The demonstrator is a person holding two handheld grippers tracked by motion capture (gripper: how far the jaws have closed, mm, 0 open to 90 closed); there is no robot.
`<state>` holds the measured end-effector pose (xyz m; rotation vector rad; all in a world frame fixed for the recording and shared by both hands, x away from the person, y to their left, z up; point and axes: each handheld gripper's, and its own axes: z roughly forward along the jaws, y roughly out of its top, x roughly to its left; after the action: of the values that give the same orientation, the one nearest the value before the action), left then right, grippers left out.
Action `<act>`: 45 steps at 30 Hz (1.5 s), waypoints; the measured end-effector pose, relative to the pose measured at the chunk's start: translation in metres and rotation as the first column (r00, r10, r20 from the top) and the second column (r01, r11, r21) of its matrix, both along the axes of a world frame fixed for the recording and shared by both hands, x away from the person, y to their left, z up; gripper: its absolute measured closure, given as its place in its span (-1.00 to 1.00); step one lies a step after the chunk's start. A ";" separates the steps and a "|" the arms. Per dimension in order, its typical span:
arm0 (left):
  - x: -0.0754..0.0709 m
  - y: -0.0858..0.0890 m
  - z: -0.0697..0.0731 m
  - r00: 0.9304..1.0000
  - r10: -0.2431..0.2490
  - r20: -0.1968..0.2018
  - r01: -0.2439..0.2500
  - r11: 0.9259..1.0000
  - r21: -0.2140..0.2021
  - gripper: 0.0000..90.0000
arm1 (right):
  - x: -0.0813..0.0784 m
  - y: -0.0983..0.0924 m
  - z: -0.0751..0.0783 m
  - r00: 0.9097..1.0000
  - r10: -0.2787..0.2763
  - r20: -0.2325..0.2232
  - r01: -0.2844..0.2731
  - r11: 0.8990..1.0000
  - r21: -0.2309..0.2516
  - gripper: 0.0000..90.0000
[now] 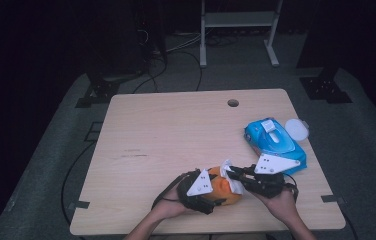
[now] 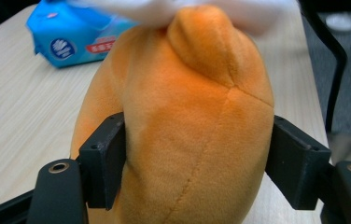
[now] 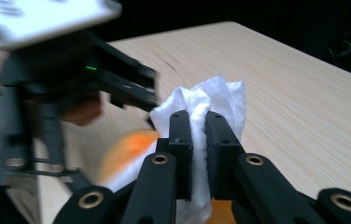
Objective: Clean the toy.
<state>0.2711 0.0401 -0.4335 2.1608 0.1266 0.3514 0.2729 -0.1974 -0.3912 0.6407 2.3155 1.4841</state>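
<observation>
An orange plush toy (image 1: 224, 194) (image 2: 187, 116) lies near the front edge of the wooden table (image 1: 176, 130). My left gripper (image 1: 218, 192) (image 2: 197, 158) is shut on it, and the pads (image 2: 106, 158) dent its sides. A white wipe (image 1: 236, 186) (image 3: 215, 98) is pinched in my right gripper (image 1: 231, 175) (image 3: 199, 126), which is shut on it and holds it against the top of the toy. In the left gripper view the wipe (image 2: 164, 9) drapes over the toy's tip. The right gripper view shows the left gripper (image 3: 71, 79) blurred close at the left, with a bit of the toy (image 3: 131, 144) below it.
A blue pack of wet wipes (image 1: 273, 140) (image 2: 71, 37) lies to the right, just behind the right gripper. A round white lid (image 1: 296, 129) (image 2: 341, 21) sits by the table's right edge. A cable hole (image 1: 233, 103) is at the far side.
</observation>
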 end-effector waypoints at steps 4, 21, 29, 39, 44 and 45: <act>0.003 0.001 0.001 1.000 -0.001 -0.010 0.001 1.000 -0.014 -0.39 | 0.009 -0.015 -0.011 0.998 -0.064 -0.020 0.063 0.997 -0.044 0.81; 0.005 0.003 -0.001 1.000 0.016 -0.009 -0.016 0.999 -0.032 -0.53 | 0.004 -0.014 -0.006 0.998 0.008 -0.068 -0.004 0.999 0.048 0.81; 0.022 0.015 0.000 0.985 0.098 -0.139 -0.115 0.987 -0.115 -0.53 | 0.011 -0.031 -0.013 0.993 -0.055 -0.104 0.061 0.996 0.057 0.81; 0.027 0.022 -0.001 0.974 0.124 -0.190 -0.152 0.979 -0.136 -0.53 | 0.008 -0.013 -0.012 0.998 0.000 -0.065 0.004 0.998 0.057 0.81; 0.027 0.022 -0.003 0.980 0.093 -0.179 -0.117 0.984 -0.131 -0.48 | 0.020 -0.027 -0.024 0.992 -0.059 -0.111 0.063 0.997 0.036 0.81; 0.026 0.021 -0.004 0.982 0.083 -0.168 -0.104 0.987 -0.123 -0.48 | 0.022 -0.028 -0.024 0.991 -0.063 -0.116 0.067 0.997 0.035 0.81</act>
<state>0.2971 0.0609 -0.4375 2.0554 0.3352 0.2139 0.2948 -0.2252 -0.4156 0.8249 2.3308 1.5034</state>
